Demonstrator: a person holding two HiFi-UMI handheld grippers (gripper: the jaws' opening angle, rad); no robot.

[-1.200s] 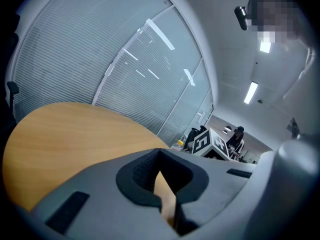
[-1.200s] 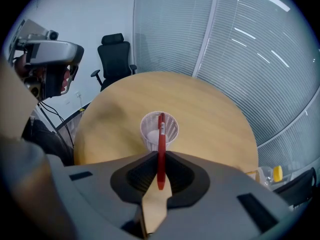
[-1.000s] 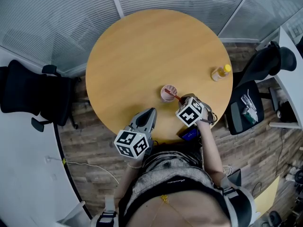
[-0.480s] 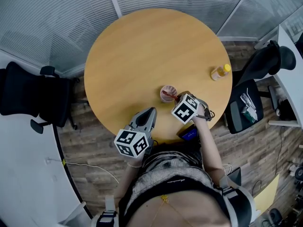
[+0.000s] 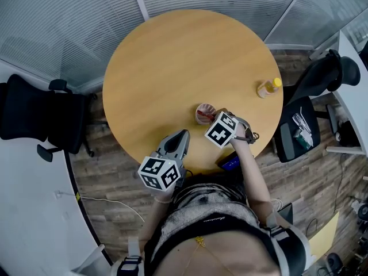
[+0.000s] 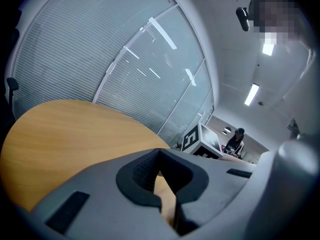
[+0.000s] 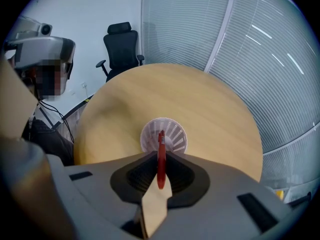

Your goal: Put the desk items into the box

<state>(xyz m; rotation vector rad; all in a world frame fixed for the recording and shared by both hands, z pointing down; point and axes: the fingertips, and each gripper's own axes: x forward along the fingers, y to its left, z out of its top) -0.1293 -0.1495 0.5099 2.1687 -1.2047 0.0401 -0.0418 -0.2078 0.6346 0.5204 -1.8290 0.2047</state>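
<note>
A small white slotted basket (image 5: 203,112) (image 7: 163,135) stands on the round wooden table (image 5: 172,68), near its front right edge. My right gripper (image 5: 217,121) (image 7: 161,176) is shut on a red pen (image 7: 161,159), whose tip reaches over the basket's rim. In the head view the pen shows as a short red line (image 5: 207,116) at the basket. My left gripper (image 5: 177,144) (image 6: 159,176) rests at the table's front edge, shut, with nothing between its fingers.
A yellow-capped bottle (image 5: 267,88) stands near the table's right edge. Black office chairs sit at the left (image 5: 40,114) and right (image 5: 310,105) of the table. A blue item (image 5: 231,163) lies below the table edge by my right arm. Glass walls with blinds ring the far side.
My right gripper has moved left and a little up toward the basket, bringing the red pen over its rim. The left gripper has stayed put.
</note>
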